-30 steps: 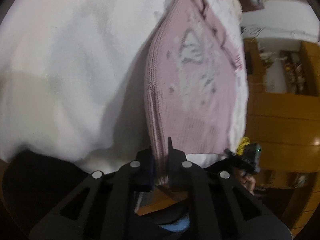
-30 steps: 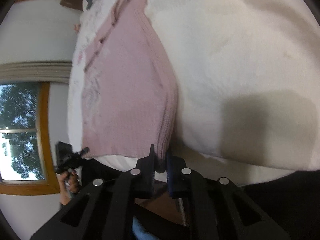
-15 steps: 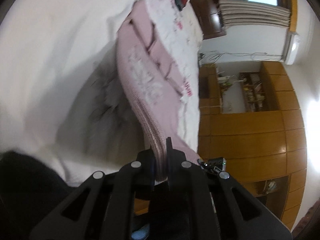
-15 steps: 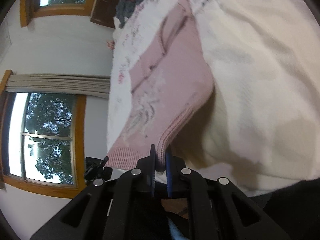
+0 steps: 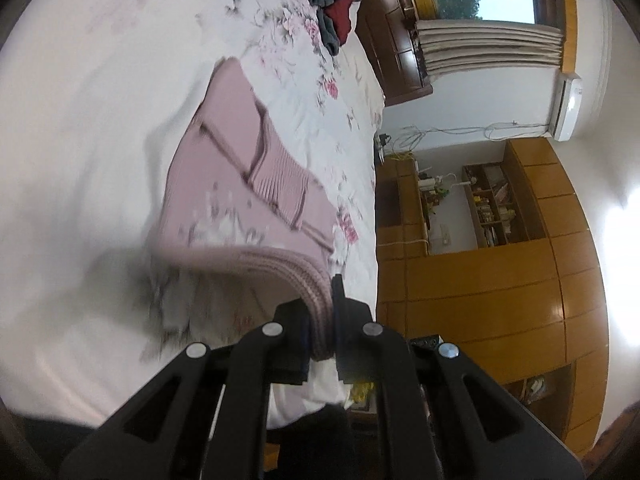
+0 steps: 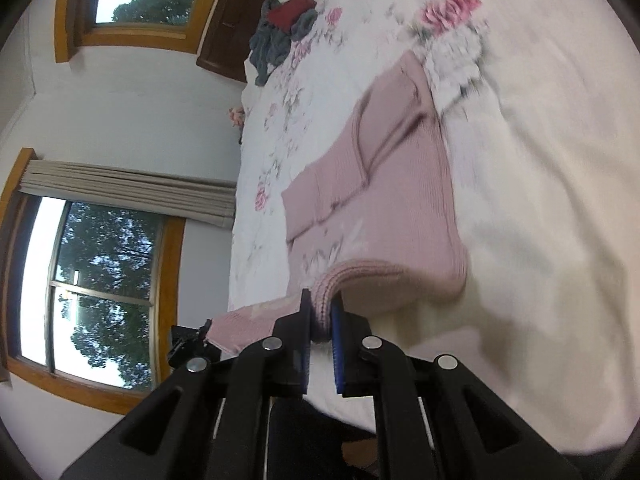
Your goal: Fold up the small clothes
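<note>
Left gripper [image 5: 320,320]: jaws pinched on the ribbed hem of the pink sweater [image 5: 224,200], at one bottom corner.
Right gripper [image 6: 320,320]: jaws nipped on the same hem at the other corner, knit bunched between the pads.
Where it is: on the bed [image 5: 80,120]; the upper part lies flat on the floral sheet, the hem end is raised and curls over.
Handling: I'd judge it light, soft and floppy; it sags between the two holds, and thick ribbing gives a sure bite. Corners of the hem look like the right place to hold.
Looks: dusty pink knit, pale motif on the front, sleeves [image 6: 384,136] folded across the body.
Beyond: a grey and red clothes heap [image 6: 284,24] lies well apart.
</note>
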Demonstrator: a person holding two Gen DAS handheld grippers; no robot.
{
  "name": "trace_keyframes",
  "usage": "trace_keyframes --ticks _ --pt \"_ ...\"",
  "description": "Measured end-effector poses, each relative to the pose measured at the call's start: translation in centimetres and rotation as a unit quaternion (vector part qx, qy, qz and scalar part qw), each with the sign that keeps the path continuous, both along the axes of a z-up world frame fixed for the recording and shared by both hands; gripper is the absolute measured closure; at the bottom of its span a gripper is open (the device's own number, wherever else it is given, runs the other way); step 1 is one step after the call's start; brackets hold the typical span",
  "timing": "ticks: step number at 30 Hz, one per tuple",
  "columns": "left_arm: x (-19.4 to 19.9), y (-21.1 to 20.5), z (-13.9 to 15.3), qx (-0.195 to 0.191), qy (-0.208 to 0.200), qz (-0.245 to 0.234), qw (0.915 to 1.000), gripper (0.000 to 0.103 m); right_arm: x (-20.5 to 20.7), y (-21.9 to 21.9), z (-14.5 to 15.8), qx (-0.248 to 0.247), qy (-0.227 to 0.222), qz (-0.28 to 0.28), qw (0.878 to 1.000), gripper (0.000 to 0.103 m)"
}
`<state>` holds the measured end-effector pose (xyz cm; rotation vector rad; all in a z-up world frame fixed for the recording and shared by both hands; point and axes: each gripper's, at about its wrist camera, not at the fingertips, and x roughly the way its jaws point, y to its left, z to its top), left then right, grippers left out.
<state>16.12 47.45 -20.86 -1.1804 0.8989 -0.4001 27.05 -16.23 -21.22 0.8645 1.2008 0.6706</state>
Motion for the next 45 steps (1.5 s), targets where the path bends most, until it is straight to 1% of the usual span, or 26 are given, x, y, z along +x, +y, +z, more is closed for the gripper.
trace_keyframes --ticks 4,6,8,9,11,14,17,20,21,22,23,24,25,26,27,28,29,32,33,35,38,41,42,44,45 --pt "4.6 1.0 -0.7 0.007 0.012 0.007 0.9999 0.096 4.3 0.9 0.1 -0.019 -0.004 -0.005 1.0 0.095" --pt "7.5 1.4 -1.7 0.013 0.026 0.009 0.9995 0.096 6.8 1.4 -0.1 -0.03 -0.004 -0.006 1.0 0.095" --pt "9.6 1.6 -2.5 0.021 0.038 0.01 0.999 0.096 9.0 2.0 -0.7 -0.041 -0.002 -0.005 0.999 0.095" --pt "10.9 1.8 -3.2 0.025 0.046 0.011 0.9986 0.096 10.6 2.6 -1.1 -0.049 0.001 -0.002 0.999 0.095" --pt "13.2 2.0 -4.5 0.034 0.062 0.011 0.9975 0.096 12.5 3.3 -1.9 -0.061 0.005 0.002 0.998 0.095" --pt "16.4 2.5 -6.7 0.047 0.085 0.009 0.9952 0.096 16.1 4.4 -4.0 -0.083 0.02 0.005 0.996 0.095" --pt "19.1 2.5 -8.9 0.06 0.107 0.003 0.9925 0.096 18.5 5.0 -6.2 -0.1 0.034 0.007 0.994 0.095" --pt "21.0 2.5 -10.4 0.072 0.122 -0.003 0.9898 0.093 20.8 5.4 -8.5 -0.115 0.05 0.008 0.992 0.093" --pt "21.3 2.6 -10.5 0.077 0.122 -0.002 0.9895 0.086 21.4 5.4 -9.1 -0.115 0.055 0.008 0.992 0.09" --pt "21.5 2.7 -10.3 0.082 0.118 0.0 0.9896 0.083 21.9 5.3 -9.3 -0.111 0.058 0.009 0.992 0.086" --pt "21.6 2.9 -9.8 0.088 0.109 0.003 0.9901 0.073 22.2 5.1 -9.2 -0.107 0.056 0.007 0.993 0.084" --pt "21.6 3.3 -8.8 0.098 0.087 0.006 0.9914 0.061 22.4 4.9 -8.8 -0.104 0.048 0.003 0.993 0.079" --pt "21.6 3.5 -8.1 0.106 0.07 0.006 0.9918 0.056 22.6 4.6 -8.3 -0.101 0.037 0.004 0.994 0.076" --pt "21.6 3.6 -7.6 0.115 0.057 0.005 0.9917 0.05 22.7 4.5 -7.8 -0.101 0.025 0.007 0.995 0.076" --pt "21.6 3.6 -7.0 0.127 0.049 -0.003 0.9907 0.049 22.8 4.4 -7.3 -0.106 0.013 0.012 0.994 0.076" --pt "21.7 3.6 -6.9 0.139 0.049 -0.011 0.9891 0.049 23.0 4.4 -7.1 -0.109 0.006 0.018 0.994 0.075" --pt "21.8 3.4 -6.8 0.157 0.051 -0.023 0.986 0.049 23.1 4.4 -7.2 -0.117 0.001 0.027 0.993 0.075" --pt "22.2 2.8 -7.3 0.196 0.063 -0.051 0.9772 0.049 23.3 5.0 -7.7 -0.146 -0.007 0.045 0.988 0.073" --pt "22.3 2.5 -7.6 0.205 0.067 -0.06 0.9745 0.049 23.4 5.5 -8.1 -0.154 -0.009 0.051 0.987 0.07" --pt "22.6 2.1 -8.0 0.226 0.075 -0.075 0.9684 0.049 23.5 5.9 -8.6 -0.163 -0.012 0.057 0.985 0.069" --pt "23.2 1.8 -8.3 0.24 0.076 -0.084 0.9641 0.048 23.9 6.6 -9.2 -0.172 -0.015 0.064 0.983 0.068" --pt "24.0 1.3 -8.7 0.257 0.084 -0.094 0.9581 0.045 24.3 7.0 -9.7 -0.181 -0.015 0.069 0.981 0.067" --pt "24.1 1.2 -8.9 0.263 0.089 -0.1 0.9555 0.045 24.4 7.1 -9.9 -0.185 -0.015 0.073 0.98 0.066" --pt "24.4 0.7 -9.4 0.283 0.102 -0.113 0.9469 0.045 24.7 7.3 -10.2 -0.193 -0.015 0.077 0.978 0.065" --pt "24.6 0.4 -9.7 0.288 0.105 -0.12 0.9442 0.045 24.8 7.3 -10.3 -0.195 -0.015 0.079 0.978 0.065"
